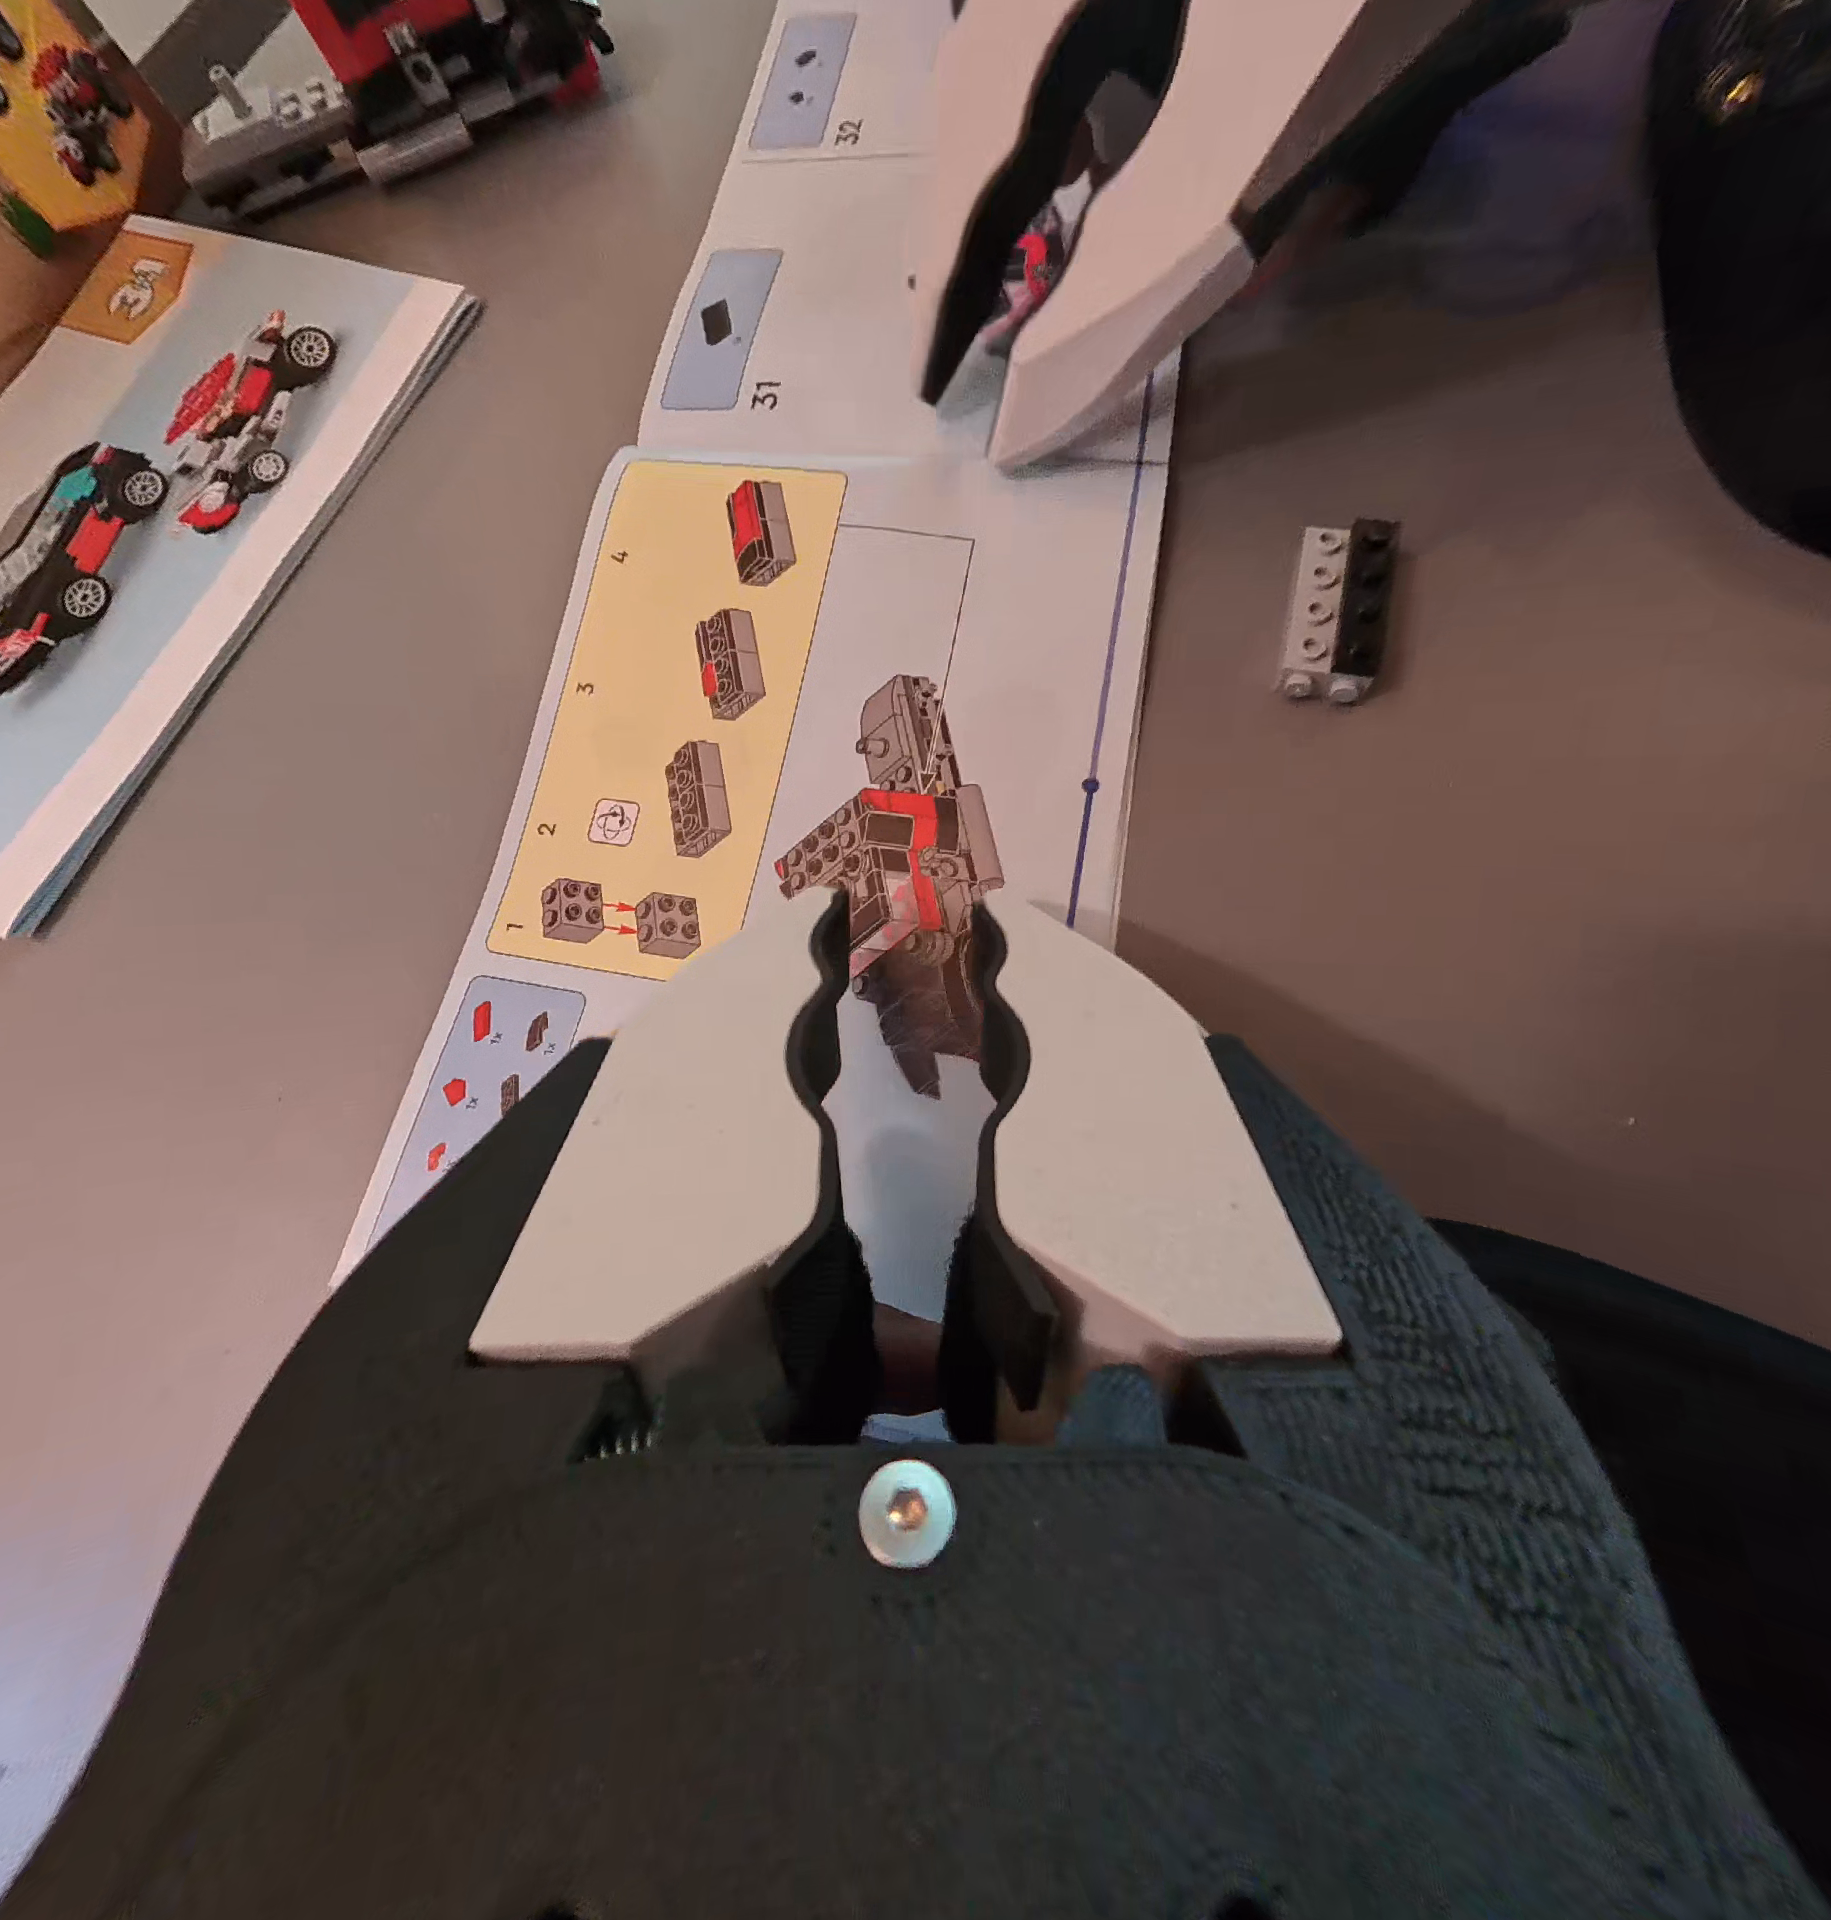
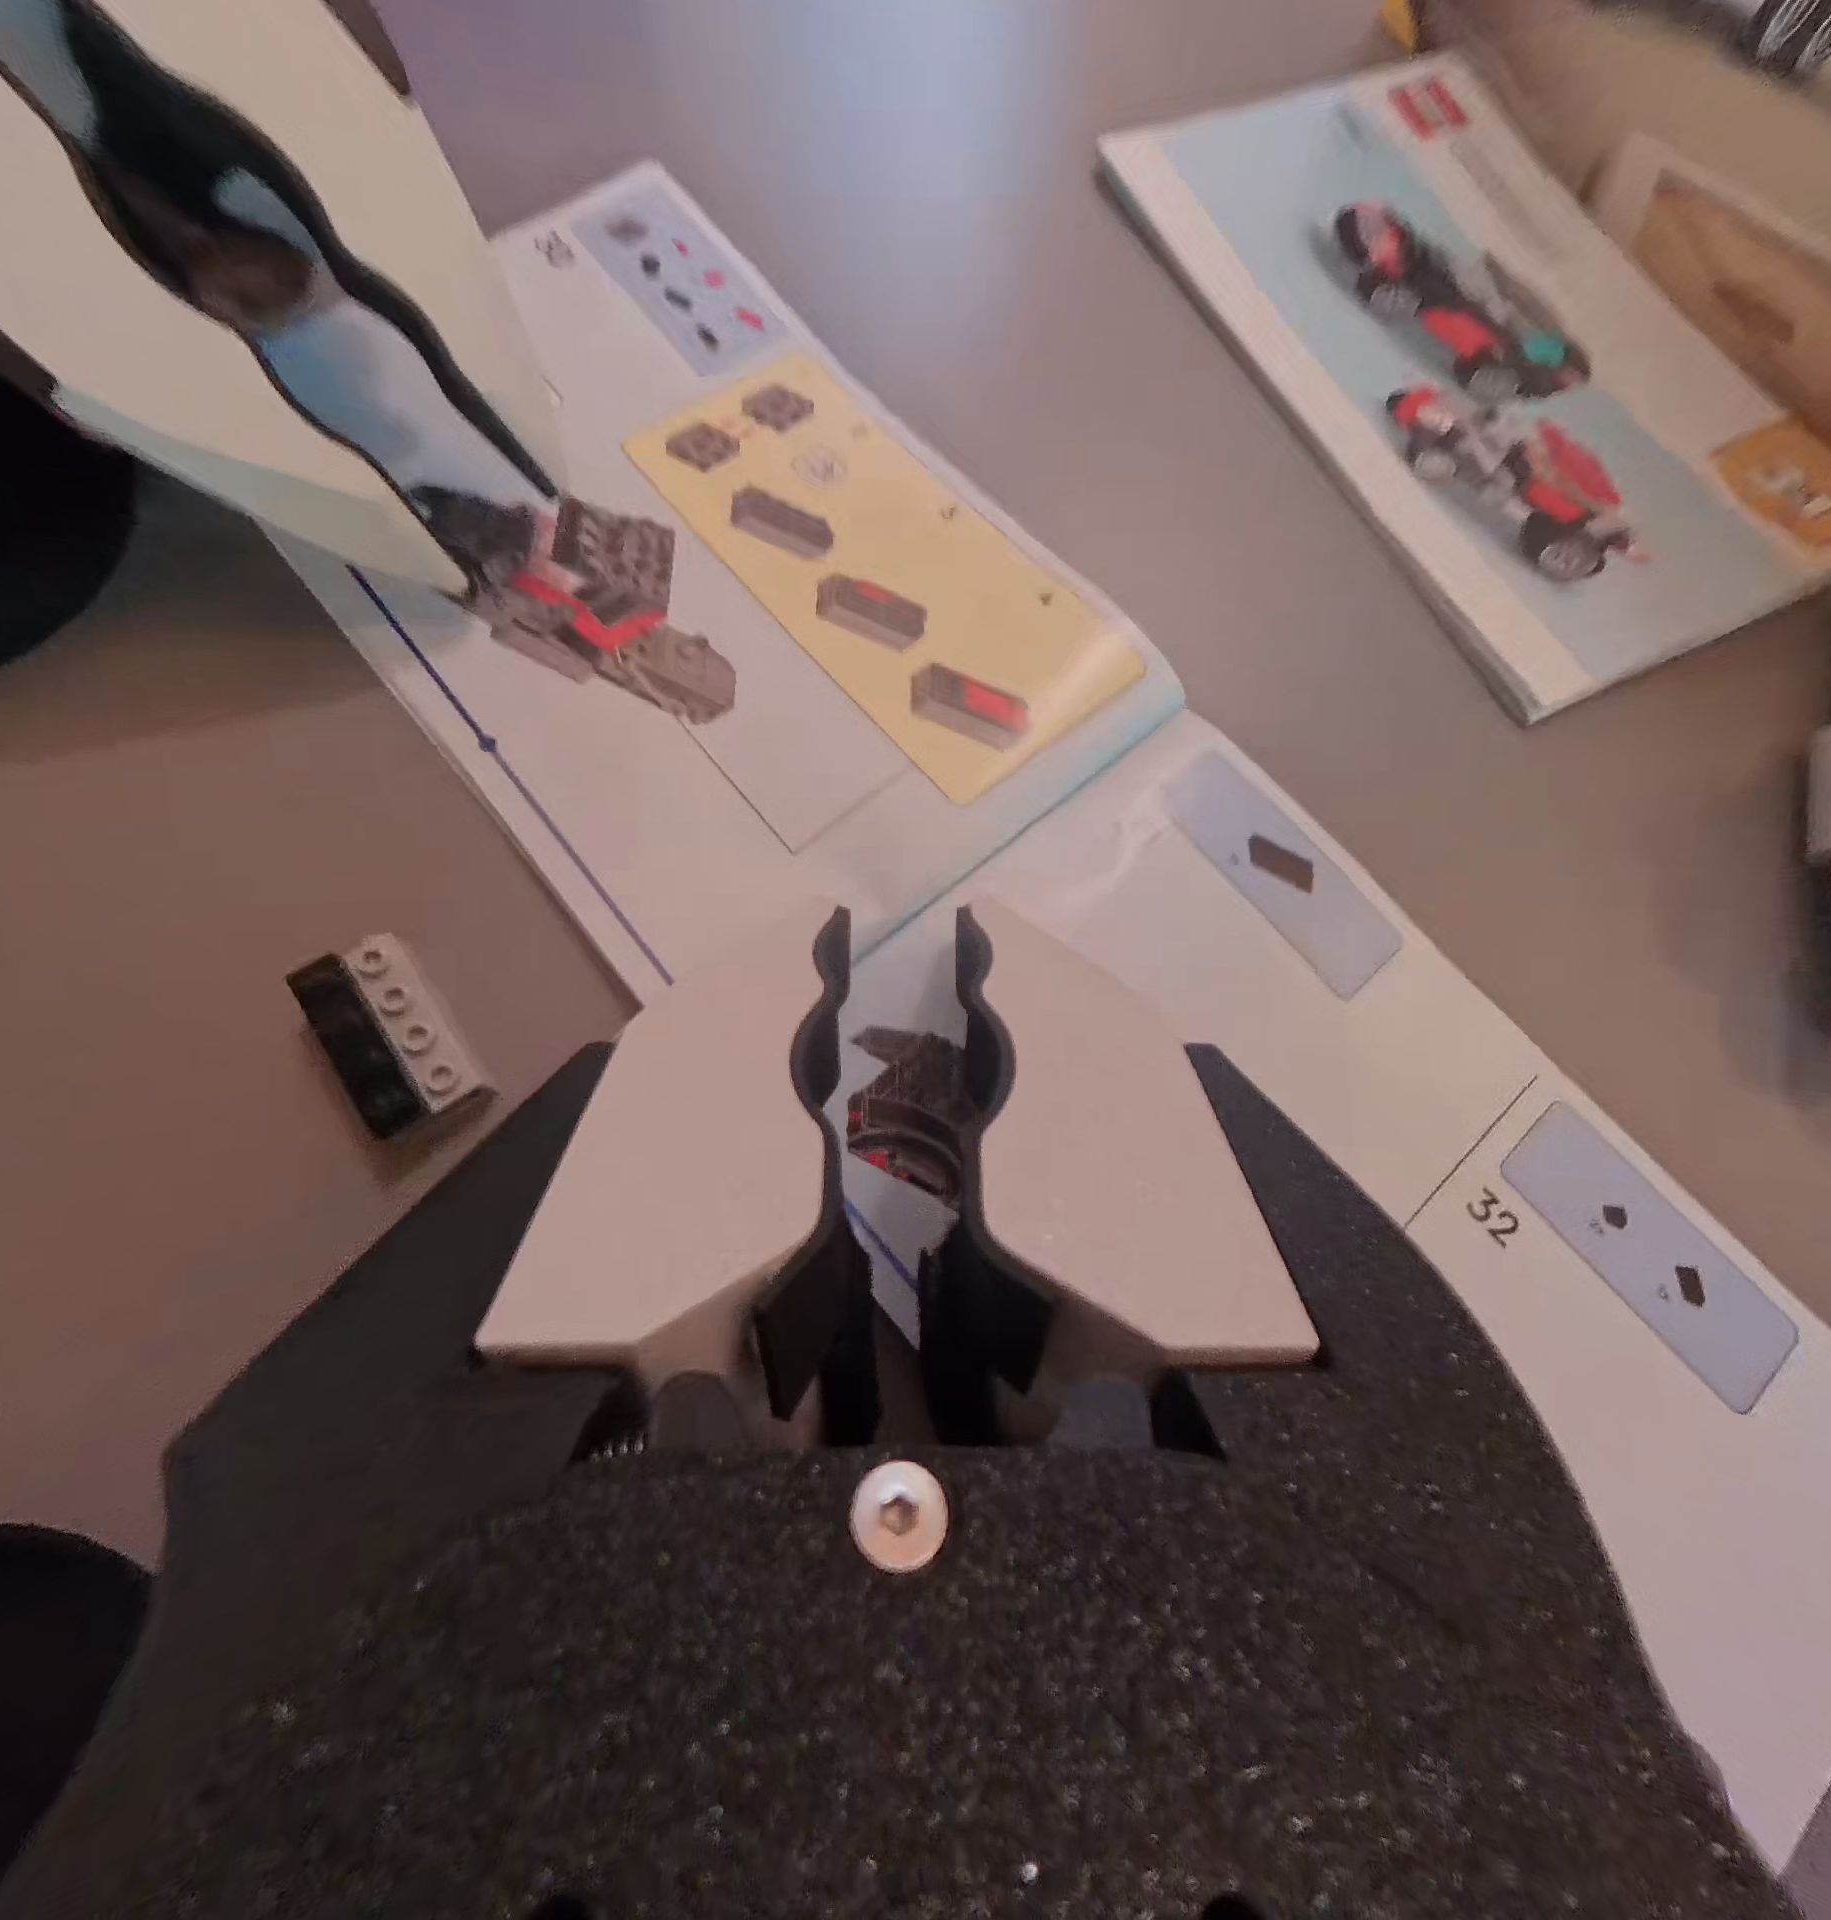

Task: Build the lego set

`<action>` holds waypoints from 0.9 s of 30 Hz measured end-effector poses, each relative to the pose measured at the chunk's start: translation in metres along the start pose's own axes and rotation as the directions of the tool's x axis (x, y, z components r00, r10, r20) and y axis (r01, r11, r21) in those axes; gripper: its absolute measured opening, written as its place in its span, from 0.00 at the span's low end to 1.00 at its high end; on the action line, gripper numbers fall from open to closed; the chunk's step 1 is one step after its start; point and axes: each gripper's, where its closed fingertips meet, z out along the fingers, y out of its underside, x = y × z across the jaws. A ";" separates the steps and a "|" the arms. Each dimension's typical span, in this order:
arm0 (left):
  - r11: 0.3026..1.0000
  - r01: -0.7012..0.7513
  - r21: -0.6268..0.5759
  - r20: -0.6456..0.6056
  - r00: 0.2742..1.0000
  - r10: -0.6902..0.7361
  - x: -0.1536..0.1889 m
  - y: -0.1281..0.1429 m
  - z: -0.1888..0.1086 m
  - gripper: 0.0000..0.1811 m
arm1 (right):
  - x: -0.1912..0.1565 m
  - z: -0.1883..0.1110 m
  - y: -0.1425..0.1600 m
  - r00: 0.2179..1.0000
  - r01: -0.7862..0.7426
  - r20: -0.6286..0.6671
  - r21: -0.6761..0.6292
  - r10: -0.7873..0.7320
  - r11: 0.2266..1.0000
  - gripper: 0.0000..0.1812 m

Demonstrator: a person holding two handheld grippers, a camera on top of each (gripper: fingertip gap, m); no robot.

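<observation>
Both grippers hover over the open instruction booklet (image 1: 890,623) on the table (image 1: 1513,935): left gripper (image 1: 909,920) and right gripper (image 2: 898,920) each slightly parted, gripping nothing. Grey-black brick assembly (image 1: 1342,613) lies beside the booklet. Only the left view shows the partly built model (image 1: 391,114).

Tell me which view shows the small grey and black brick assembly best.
The left wrist view: the grey and black brick assembly lies sharp and unobstructed on the table right of the open instruction booklet. The right wrist view shows it too, whole but slightly blurred, close beside the right claw.
</observation>
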 end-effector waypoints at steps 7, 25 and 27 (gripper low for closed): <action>1.000 -0.013 -0.009 -0.001 1.000 0.013 0.001 0.001 0.001 0.12 | -0.003 -0.005 -0.005 1.000 -0.001 -0.001 0.006 0.001 1.000 0.11; 0.991 -0.101 0.089 -0.084 0.991 0.109 0.032 -0.031 0.000 0.18 | 0.021 -0.276 -0.035 0.916 0.068 -0.391 0.365 0.087 0.928 0.02; 0.987 -0.132 0.093 -0.124 0.982 0.143 0.044 -0.035 0.000 0.19 | 0.027 -0.285 -0.027 0.903 0.047 -0.412 0.372 0.120 0.927 0.04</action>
